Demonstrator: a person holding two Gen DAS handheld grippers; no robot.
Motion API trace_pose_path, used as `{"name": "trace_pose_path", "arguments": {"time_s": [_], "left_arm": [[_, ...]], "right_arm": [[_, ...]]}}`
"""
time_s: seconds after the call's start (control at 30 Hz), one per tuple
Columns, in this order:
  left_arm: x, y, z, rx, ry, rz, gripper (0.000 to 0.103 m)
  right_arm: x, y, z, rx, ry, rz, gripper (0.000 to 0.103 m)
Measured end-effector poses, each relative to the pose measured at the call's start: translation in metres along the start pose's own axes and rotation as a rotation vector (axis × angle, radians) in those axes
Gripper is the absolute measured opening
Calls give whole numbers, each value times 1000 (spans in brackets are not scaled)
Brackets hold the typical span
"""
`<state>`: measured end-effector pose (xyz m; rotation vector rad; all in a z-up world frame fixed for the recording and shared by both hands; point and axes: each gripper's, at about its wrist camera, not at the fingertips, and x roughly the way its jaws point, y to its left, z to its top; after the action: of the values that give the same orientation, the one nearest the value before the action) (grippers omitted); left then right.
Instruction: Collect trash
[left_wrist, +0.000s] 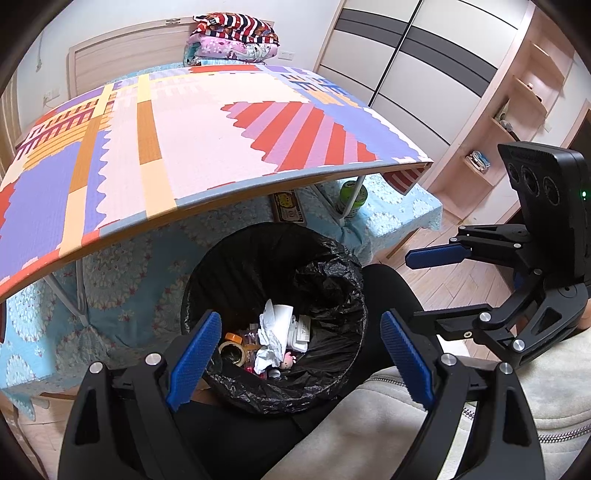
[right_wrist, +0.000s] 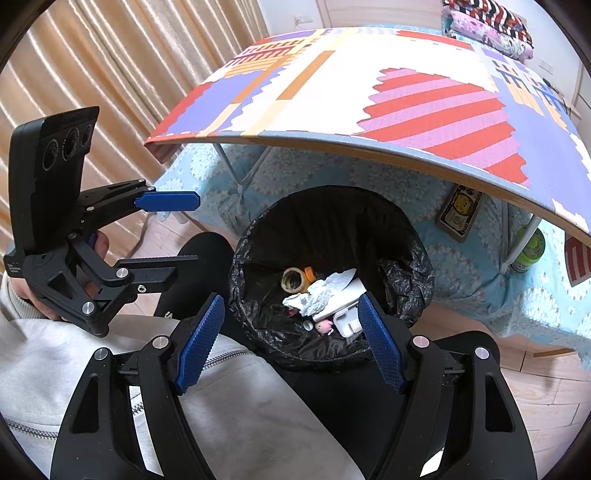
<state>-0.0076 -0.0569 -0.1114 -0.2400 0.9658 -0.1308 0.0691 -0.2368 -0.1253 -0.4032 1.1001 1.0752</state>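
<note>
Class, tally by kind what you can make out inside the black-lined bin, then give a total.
Tape rolls: 2
Crumpled white tissue: 1
White box-like pieces: 1
Small pink toy figure: 1
Total: 5; smaller bits are too unclear to count.

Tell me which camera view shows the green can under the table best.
The right wrist view: the green can shows most of its body, with only a table leg crossing it. In the left wrist view the can is smaller, farther off, and partly cut by a leg and the tabletop edge.
</note>
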Motion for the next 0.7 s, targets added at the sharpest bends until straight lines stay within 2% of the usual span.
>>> {"name": "trace_pose_path", "arguments": {"time_s": [0.7], "left_arm": [[0, -1, 3, 4, -1, -3, 85]], "right_arm": [[1, 0, 0, 0, 0, 0, 75]]}}
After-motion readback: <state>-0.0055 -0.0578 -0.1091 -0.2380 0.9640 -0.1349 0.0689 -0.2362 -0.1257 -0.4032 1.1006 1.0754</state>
